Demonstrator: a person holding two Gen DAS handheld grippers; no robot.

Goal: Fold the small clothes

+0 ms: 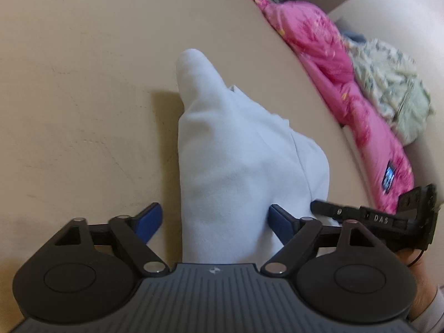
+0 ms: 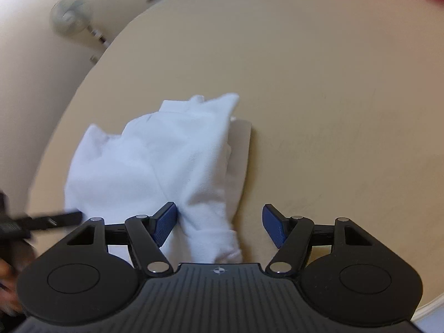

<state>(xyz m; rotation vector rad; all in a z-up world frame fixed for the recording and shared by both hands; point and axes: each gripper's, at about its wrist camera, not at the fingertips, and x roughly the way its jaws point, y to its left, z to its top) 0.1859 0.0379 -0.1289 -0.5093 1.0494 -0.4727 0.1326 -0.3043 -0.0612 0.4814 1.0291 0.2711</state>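
Nearest us: we are looking past the left tool [image 1: 215, 222], whose blue pads are standing wide apart and released, with the white garment [image 1: 236, 161] running up between them untouched.
Right tool: our right tool [image 2: 220, 222] is likewise gaping open, one pad resting beside the cloth's lower edge, gripping nothing.
Garment's place: we are seeing it lying bunched at centre frame on the beige tabletop [image 1: 83, 83], partly folded over itself.
Clutter: pink bedding [image 1: 333, 63] and a pale patterned cloth [image 1: 388, 88] are crowding the upper right.
Risk: we are judging that closing now could pinch several layers together, dragging the fold askew, since the edges are lying uneven.
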